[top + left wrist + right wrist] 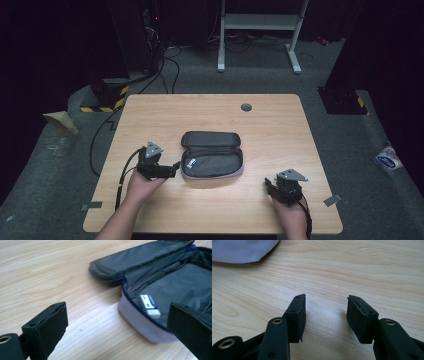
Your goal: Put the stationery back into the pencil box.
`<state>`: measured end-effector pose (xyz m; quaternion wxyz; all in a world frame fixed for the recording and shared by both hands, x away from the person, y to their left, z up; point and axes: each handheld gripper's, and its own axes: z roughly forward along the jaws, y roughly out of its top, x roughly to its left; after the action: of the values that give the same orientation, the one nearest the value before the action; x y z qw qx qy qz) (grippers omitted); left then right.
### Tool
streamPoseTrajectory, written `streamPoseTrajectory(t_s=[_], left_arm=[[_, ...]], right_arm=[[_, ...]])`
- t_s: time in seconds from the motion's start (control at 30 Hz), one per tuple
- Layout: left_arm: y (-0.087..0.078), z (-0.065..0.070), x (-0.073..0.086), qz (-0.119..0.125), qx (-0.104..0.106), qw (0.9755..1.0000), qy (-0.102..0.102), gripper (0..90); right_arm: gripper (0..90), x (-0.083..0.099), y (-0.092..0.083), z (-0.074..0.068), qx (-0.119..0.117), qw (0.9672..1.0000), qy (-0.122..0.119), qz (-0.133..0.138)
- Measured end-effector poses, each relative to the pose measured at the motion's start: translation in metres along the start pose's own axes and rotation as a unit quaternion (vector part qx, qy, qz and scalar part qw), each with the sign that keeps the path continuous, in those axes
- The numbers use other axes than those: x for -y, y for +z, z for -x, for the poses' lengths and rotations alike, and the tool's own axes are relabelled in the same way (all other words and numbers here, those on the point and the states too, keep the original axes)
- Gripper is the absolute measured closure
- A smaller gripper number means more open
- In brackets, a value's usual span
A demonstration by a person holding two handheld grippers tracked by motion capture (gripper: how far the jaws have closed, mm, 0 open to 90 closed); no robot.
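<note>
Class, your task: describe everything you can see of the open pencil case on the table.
The pencil case lies flat near the middle of the wooden table, unzipped, its lid folded back away from the person. It looks like soft fabric: pale grey outside, dark grey lining, with a blue zip along the rim. A small white eraser with a blue band lies inside against the near wall. The left gripper stands open just beside it; neither gripper touches it.

Wooden table (280, 125), grey carpet floor (350, 145), white desk frame (260, 30), dark room
</note>
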<state>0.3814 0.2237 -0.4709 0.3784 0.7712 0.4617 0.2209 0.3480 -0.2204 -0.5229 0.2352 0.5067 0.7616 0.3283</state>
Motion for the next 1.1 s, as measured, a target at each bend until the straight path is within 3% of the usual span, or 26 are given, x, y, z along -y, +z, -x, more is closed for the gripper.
streamPoseTrajectory(t_s=[0.23,0.3,0.47,0.83,0.97,1.1], left_arm=[[-0.009,-0.017,0.019,-0.019,0.001,0.9998,0.003,1.4],[-0.014,-0.025,0.032,-0.027,0.001,0.9996,-0.002,1.2],[-0.018,-0.032,0.047,-0.038,0.001,0.9992,-0.007,0.8],[-0.028,-0.031,0.09,-0.086,-0.003,0.9963,0.006,0.5],[-0.035,-0.03,0.1,-0.076,-0.003,0.9971,0.005,0.0],[-0.039,-0.026,0.105,-0.054,-0.018,0.9984,-0.002,3.7]], right_arm=[[48.3,0.0,0.0,0.0,0.001,1.0,0.002,-0.001],[47.8,0.0,0.0,0.0,0.0,1.0,0.002,0.0],[47.6,0.0,-0.001,-0.001,0.0,1.0,0.003,-0.001],[47.1,0.001,-0.001,-0.002,0.001,1.0,0.004,-0.002],[47.1,0.001,-0.001,-0.002,0.002,1.0,0.0,-0.001],[47.0,0.001,-0.001,-0.002,0.001,1.0,0.003,-0.001]])
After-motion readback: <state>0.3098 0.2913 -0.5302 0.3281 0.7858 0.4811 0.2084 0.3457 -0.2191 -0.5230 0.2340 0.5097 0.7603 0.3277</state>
